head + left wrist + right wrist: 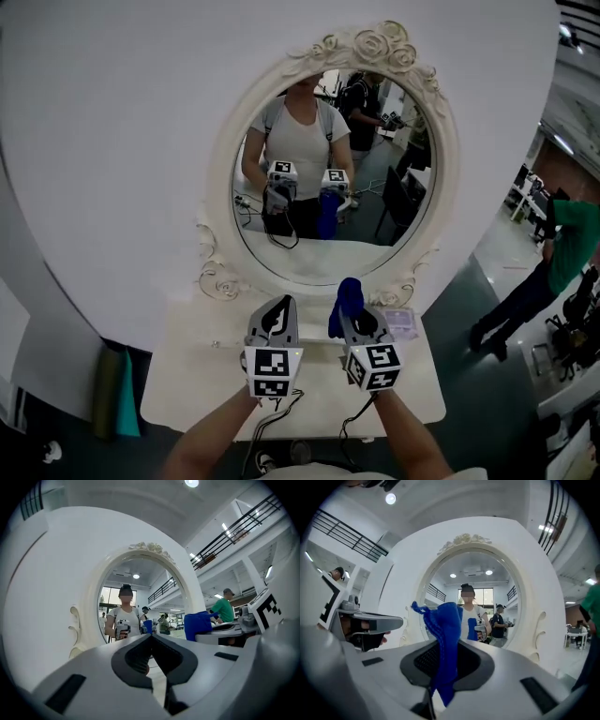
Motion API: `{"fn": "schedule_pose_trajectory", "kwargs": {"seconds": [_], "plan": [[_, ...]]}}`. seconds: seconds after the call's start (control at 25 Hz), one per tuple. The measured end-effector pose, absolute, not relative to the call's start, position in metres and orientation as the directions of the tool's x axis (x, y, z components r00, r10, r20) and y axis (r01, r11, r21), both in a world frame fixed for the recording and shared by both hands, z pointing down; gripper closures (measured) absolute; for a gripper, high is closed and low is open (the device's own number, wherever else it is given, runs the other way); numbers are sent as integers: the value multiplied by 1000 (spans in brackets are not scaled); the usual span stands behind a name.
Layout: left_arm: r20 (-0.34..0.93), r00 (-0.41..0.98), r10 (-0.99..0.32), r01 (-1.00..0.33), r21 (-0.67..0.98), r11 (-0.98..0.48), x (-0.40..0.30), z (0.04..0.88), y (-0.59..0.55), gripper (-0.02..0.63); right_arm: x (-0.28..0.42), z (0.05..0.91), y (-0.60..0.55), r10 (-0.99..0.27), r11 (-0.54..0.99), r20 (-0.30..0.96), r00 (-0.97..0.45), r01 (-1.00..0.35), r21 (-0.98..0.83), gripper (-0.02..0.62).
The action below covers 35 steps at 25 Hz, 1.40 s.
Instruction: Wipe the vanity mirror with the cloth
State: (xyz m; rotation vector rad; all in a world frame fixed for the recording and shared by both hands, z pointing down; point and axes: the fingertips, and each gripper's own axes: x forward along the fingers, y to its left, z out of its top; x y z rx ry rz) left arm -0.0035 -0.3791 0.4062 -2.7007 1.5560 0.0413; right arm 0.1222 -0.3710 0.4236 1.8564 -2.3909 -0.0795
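A: Where is the cloth [348, 298] now?

B: The blue cloth is near the centre of the head view, a little below the middle. It sits in front of the lower rim of the vanity mirror [309, 248]. I cannot tell if it touches the frame.

A: What holds it?

B: The right tongs [351, 317] are clamped on it. In the right gripper view the cloth [446, 639] stands up between the 2 jaws, and 1 end hangs down below them.

A: And the other tongs?

B: The left tongs [278, 311] are just to the left of the right ones, side by side and apart. In the left gripper view their jaws [151, 638] are pressed together with nothing between them.

A: What is around them?

B: Both tongs are over a white surface [187, 375] in the lower centre. The oval mirror has a cream carved frame and stands at the back of this surface. Its glass reflects the person, both tongs and the cloth. A thin clear packet [403, 324] lies on the surface, just right of the right tongs.
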Motion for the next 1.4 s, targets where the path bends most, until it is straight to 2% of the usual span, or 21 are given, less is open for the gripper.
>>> {"fn": "schedule_pose_trajectory", "kwargs": {"seconds": [0.24,0.4,0.56,1.04,1.4], "plan": [[-48,458,-888,-886,64,-460,-24,423,-350,603,146,456,-335,-982,170,92,-167,-985,22,529],[-39,455,-890,-888,54,-456,-25,428,-337,603,151,459,-321,-984,158,81,-158,-987,-7,529],[-11,427,-904,-902,54,-427,-18,440,-336,603,150,454,-318,-984,169,46,-171,-985,-37,529],[62,371,-927,-927,79,-366,-6,462,-321,603,157,468,-313,-966,235,76,-246,-964,-127,529],[70,344,-936,-937,93,-337,-4,465,-319,603,166,471,-309,-960,241,123,-252,-966,-93,531]]}}
